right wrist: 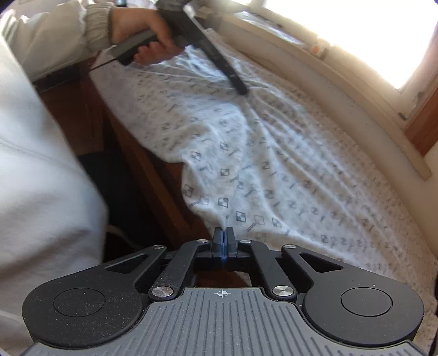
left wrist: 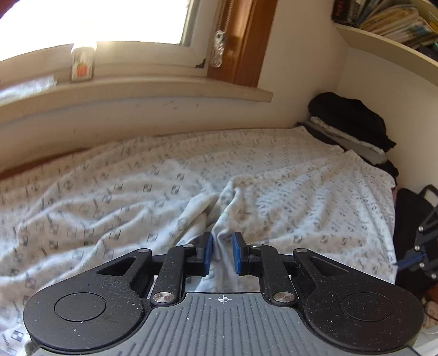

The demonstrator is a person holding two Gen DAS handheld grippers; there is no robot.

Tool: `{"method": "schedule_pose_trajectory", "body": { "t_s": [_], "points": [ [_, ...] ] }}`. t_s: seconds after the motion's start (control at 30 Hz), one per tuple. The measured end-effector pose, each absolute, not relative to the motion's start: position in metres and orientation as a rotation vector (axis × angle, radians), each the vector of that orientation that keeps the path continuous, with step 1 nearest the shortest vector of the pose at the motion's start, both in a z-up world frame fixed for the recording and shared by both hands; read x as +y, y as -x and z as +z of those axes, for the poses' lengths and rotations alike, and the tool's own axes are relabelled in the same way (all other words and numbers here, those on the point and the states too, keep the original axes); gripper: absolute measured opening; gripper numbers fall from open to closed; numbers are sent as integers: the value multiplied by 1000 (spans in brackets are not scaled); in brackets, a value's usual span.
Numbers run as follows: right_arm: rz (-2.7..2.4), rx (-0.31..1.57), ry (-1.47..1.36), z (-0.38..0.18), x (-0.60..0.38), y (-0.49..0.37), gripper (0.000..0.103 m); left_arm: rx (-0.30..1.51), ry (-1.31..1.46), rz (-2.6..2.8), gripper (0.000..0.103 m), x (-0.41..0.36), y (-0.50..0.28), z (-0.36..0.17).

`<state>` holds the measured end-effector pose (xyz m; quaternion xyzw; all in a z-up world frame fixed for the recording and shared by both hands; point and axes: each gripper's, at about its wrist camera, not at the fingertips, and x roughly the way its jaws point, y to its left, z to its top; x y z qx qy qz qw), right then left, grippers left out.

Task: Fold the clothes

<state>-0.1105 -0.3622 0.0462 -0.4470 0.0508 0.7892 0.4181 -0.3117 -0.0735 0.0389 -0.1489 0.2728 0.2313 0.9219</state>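
Note:
A white cloth with a grey printed pattern [left wrist: 273, 175] lies spread and wrinkled over the whole surface. My left gripper [left wrist: 222, 253] stands open just above it. A raised ridge of the cloth runs up between its blue pads [left wrist: 237, 254], which do not press on it. In the right wrist view a hand holds the left gripper [right wrist: 243, 90] with its tip down on the cloth [right wrist: 273, 153] at the far end. My right gripper [right wrist: 224, 237] is shut on the cloth's near edge, which is drawn to a point at the pads. The right gripper [left wrist: 410, 260] also shows at the right edge of the left wrist view.
A stack of folded dark and white clothes [left wrist: 353, 126] sits in the far right corner against the wall. A window sill [left wrist: 164, 90] with a small carton [left wrist: 82, 64] runs along the back. A bookshelf [left wrist: 397, 22] hangs above. A person's white sleeve [right wrist: 41, 178] and a wooden edge [right wrist: 153, 175] lie to the left.

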Motion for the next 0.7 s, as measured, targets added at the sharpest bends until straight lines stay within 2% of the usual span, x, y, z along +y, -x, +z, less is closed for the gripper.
{"method": "schedule_pose_trajectory", "body": {
  "t_s": [0.07,0.13,0.17,0.2,0.23,0.27,0.33,0.5,0.6,0.7],
  "points": [
    [1968,123,1121,53,-365,109,2,553,256,476,35,-86,302,47],
    [1983,148,1137,60,-366,105,4,550,204,468,54,-100,290,52],
    [1983,147,1144,63,-368,103,5,552,176,459,58,-106,284,52],
    [1978,144,1146,68,-370,100,8,561,152,449,62,-112,279,50],
    [1962,145,1135,72,-371,96,19,576,132,439,64,-117,273,47],
    [1934,150,1108,77,-371,87,32,595,115,430,65,-120,268,42],
    [1864,160,1041,85,-368,65,43,621,104,426,66,-122,262,34],
    [1597,331,691,75,-352,-49,44,601,149,412,69,-112,267,22],
    [1369,444,468,47,-347,-124,43,586,185,399,69,-101,273,20],
    [1230,481,373,23,-353,-167,42,586,206,363,69,-90,280,18]
  ]
}}
